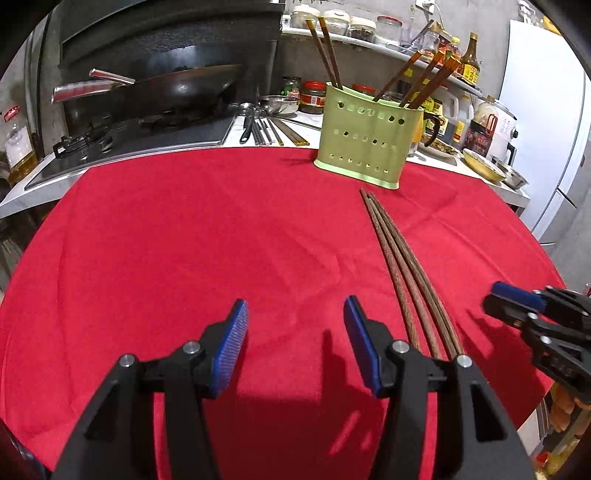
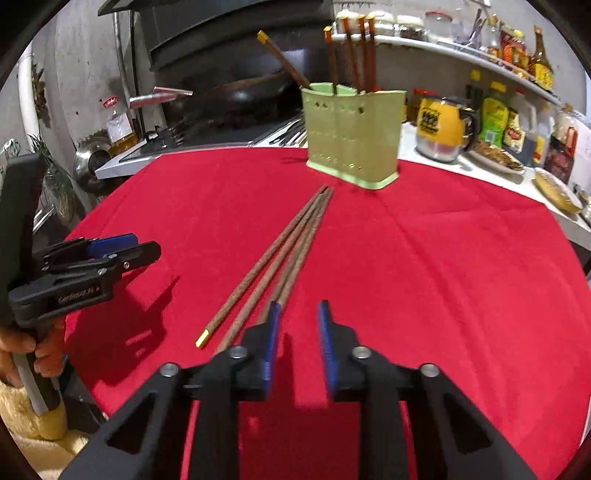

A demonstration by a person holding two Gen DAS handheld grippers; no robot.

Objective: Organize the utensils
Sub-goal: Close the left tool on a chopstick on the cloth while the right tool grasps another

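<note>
Right wrist view shows our right tongs parted and empty just beside the loose chopsticks, which lie bundled on the red-clothed counter pointing at the green holder; our left tongs hover unclenched, grasping nothing.

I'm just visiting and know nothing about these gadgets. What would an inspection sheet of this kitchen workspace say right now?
Surface: red cloth covering the table, lightly creased.
Job's things: three loose chopsticks lying on the cloth, tips towards the green holder, which already has chopsticks standing in it.
Clutter: nothing seen on the cloth itself.
Grippers: left gripper open over bare cloth; right gripper with jaws apart, nothing between them, beside the chopsticks' near ends.
Cables: nothing seen.
Surroundings: wok on a stove, more utensils on the counter, a shelf of jars and bottles.
</note>
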